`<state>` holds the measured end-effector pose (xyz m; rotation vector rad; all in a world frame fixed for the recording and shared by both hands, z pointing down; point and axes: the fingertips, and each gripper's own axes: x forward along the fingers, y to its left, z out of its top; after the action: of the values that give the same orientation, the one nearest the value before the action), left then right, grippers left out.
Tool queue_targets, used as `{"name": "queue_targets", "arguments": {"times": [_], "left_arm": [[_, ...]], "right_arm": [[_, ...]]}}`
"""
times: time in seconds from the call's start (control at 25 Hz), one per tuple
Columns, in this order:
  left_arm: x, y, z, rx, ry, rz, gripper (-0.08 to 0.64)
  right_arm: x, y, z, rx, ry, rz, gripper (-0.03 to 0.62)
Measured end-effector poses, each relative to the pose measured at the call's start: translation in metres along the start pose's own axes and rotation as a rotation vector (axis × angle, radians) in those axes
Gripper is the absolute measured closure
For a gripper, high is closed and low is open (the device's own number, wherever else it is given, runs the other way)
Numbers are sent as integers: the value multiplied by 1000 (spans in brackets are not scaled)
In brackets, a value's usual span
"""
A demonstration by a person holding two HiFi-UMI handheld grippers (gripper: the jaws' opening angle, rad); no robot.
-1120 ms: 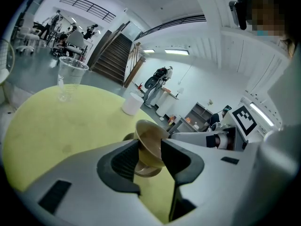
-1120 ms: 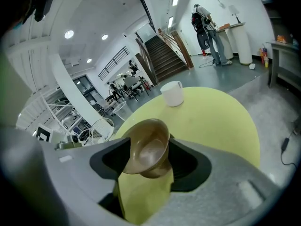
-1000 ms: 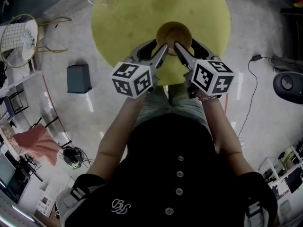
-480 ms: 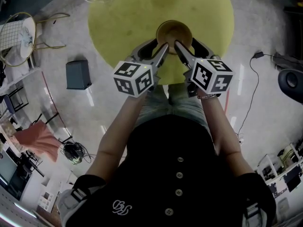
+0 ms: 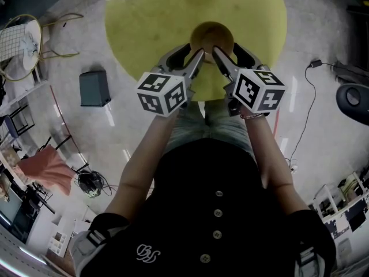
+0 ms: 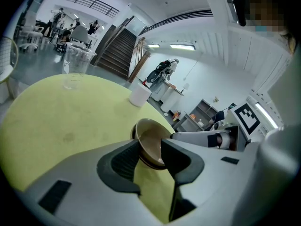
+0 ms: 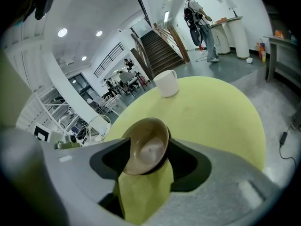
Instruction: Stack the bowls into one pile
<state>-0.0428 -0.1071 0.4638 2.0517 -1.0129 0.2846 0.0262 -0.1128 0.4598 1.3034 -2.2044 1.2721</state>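
A brown bowl [image 5: 211, 36] sits upright on the round yellow table [image 5: 150, 22], close to its near edge. A darker rim shows under it in the left gripper view, so it looks nested in another bowl [image 6: 149, 145]. My left gripper [image 5: 196, 54] and right gripper [image 5: 217, 53] point at the bowl's near side from left and right, tips almost together. In each gripper view the bowl [image 7: 146, 145] fills the gap between the jaws, which stand a little apart. Nothing is pinched. I cannot tell if the tips touch the rim.
A clear plastic cup [image 6: 75, 65] stands at the table's far left and a white cup [image 7: 167, 83] at the far side. On the floor lie a dark box [image 5: 95, 88] to the left and a cable [image 5: 305, 97] to the right.
Both grippers have crept slightly forward toward the bowl, and the table has slid a little up the head view. Jaw openings look the same.
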Motion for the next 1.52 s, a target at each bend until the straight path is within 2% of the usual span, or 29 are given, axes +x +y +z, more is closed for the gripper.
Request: {"name": "queue_targets", "arguments": {"times": [0.24, 0.72, 1.0, 1.32, 1.52], "left_arm": [[-2, 10, 5, 8, -3, 11, 425], [-13, 1, 20, 20, -47, -3, 425], [-20, -15, 44, 62, -87, -32, 425], [-31, -33, 73, 155, -112, -95, 425], [-35, -48, 87, 194, -120, -149, 426]], "right_arm": [[4, -2, 0, 5, 0, -13, 350], [-11, 3, 13, -5, -45, -2, 350], [-22, 23, 32, -28, -75, 93, 353], [-30, 44, 58, -83, -131, 142, 364], [-42, 54, 80, -127, -177, 176, 411]]}}
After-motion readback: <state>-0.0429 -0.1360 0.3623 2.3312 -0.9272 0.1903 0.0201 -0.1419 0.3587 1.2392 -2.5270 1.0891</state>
